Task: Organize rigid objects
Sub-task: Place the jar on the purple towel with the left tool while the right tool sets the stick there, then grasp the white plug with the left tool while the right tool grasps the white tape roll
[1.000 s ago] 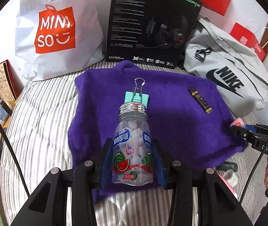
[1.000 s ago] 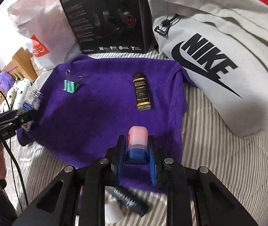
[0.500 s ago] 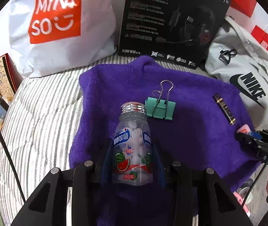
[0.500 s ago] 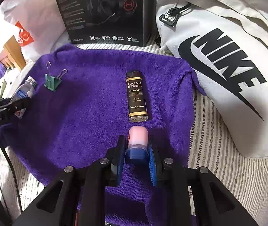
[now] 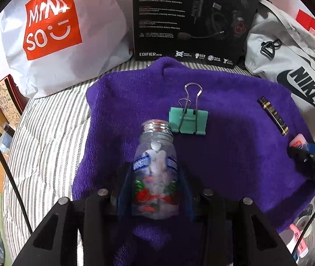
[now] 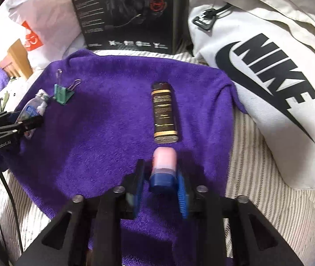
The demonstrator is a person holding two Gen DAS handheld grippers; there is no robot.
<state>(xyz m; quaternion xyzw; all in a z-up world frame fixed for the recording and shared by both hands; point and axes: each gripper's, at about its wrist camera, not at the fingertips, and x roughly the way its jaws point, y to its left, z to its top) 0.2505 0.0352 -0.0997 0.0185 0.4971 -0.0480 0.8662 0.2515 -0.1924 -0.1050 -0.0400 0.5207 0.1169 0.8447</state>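
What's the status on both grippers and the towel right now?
Left gripper shut on candy bottle. Right gripper opening, pink-blue tube between jaws. Clip, dark bottle on towel. Nothing blocking.

Towel (image 5: 234, 155) under both tools: solid purple. Bedsheet (image 5: 46, 133): grey-white stripes. Binder clip (image 5: 188, 122): teal, silver wire arms. Bottle (image 5: 156, 173) in left tool (image 5: 155, 190): clear, blue/red/green label. Stick (image 6: 164, 168) in right tool (image 6: 160, 190): pink top, blue base. Lighter (image 6: 165, 119): dark brown, gold bands.
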